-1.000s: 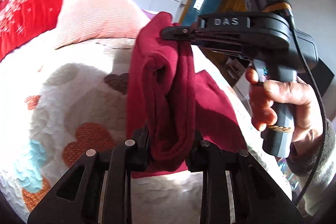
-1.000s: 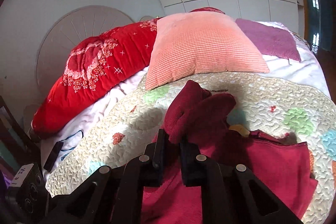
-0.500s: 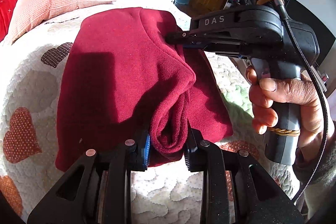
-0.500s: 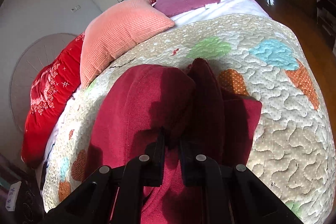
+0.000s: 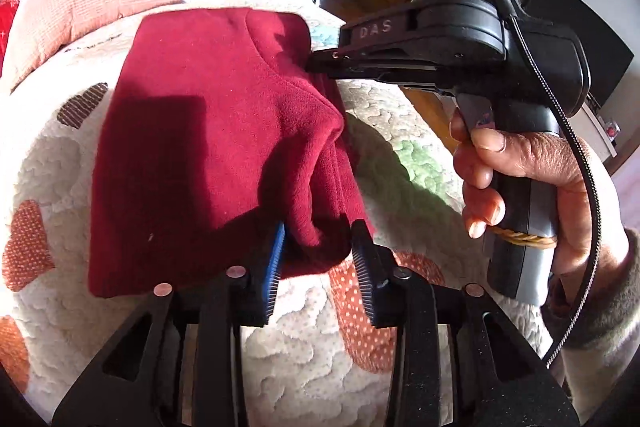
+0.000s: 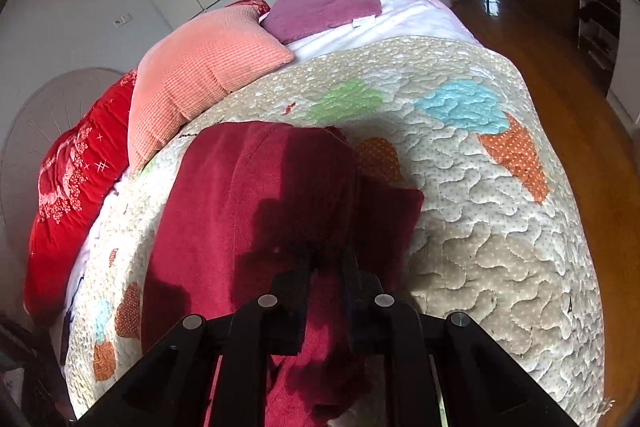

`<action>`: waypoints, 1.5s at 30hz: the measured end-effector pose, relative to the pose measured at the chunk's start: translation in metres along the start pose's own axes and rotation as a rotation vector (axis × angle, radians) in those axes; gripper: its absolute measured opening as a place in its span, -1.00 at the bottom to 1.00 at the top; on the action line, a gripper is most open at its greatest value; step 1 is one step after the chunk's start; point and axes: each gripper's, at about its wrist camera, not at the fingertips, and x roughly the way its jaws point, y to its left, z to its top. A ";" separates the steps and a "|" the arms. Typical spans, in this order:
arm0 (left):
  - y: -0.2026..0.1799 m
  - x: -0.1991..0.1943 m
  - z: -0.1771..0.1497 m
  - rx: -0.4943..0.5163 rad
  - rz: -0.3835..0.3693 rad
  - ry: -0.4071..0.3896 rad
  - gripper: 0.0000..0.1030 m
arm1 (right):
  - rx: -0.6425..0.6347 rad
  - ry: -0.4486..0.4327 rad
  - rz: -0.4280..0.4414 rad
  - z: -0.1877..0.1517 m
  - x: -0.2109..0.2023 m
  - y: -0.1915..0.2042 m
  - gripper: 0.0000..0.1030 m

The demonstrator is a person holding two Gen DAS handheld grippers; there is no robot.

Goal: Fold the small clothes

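Note:
A dark red garment point(image 5: 208, 147) lies folded over on the quilted bedspread point(image 5: 60, 131). My left gripper point(image 5: 320, 259) has its jaws parted around the garment's near right corner, with blue pads showing and the cloth loose between them. My right gripper point(image 5: 316, 61) pinches the garment's far right edge, held by a hand. In the right wrist view the right gripper point(image 6: 326, 267) is shut on the same red cloth point(image 6: 240, 211), which spreads flat over the quilt point(image 6: 480, 227).
A pink ribbed pillow point(image 6: 200, 75), a red quilt point(image 6: 68, 203) and a purple cloth point(image 6: 324, 11) lie at the bed's head. The bed edge drops to a wooden floor point(image 6: 560, 75) on the right. White cupboards stand behind.
Both grippers lowered the lifted garment onto the quilt, laying it flat in a fold. My left gripper's jaws have opened since half a second ago.

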 end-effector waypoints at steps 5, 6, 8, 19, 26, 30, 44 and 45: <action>-0.002 -0.056 -0.023 0.101 0.171 -0.156 0.15 | -0.139 -0.068 0.131 -0.013 -0.047 0.041 -0.74; 0.002 -0.059 -0.025 0.096 0.201 -0.168 0.15 | -0.181 -0.043 0.169 -0.018 -0.044 0.052 -0.74; 0.016 -0.055 -0.025 0.037 0.242 -0.159 0.15 | -0.248 0.026 0.209 -0.032 -0.028 0.068 -0.74; 0.043 -0.039 -0.041 -0.170 0.265 -0.121 0.15 | -0.135 0.029 0.169 -0.074 -0.021 0.020 -0.95; 0.033 -0.047 -0.038 -0.187 0.277 -0.144 0.15 | -0.207 0.081 0.100 -0.094 -0.015 0.032 -0.86; 0.029 -0.052 -0.038 -0.166 0.296 -0.155 0.15 | -0.159 0.067 0.076 -0.104 -0.019 0.027 -0.79; 0.044 -0.057 -0.035 -0.195 0.314 -0.167 0.15 | -0.242 -0.041 0.032 -0.096 -0.047 0.073 -0.44; 0.046 -0.057 -0.035 -0.197 0.317 -0.168 0.15 | -0.235 -0.034 0.032 -0.096 -0.045 0.072 -0.44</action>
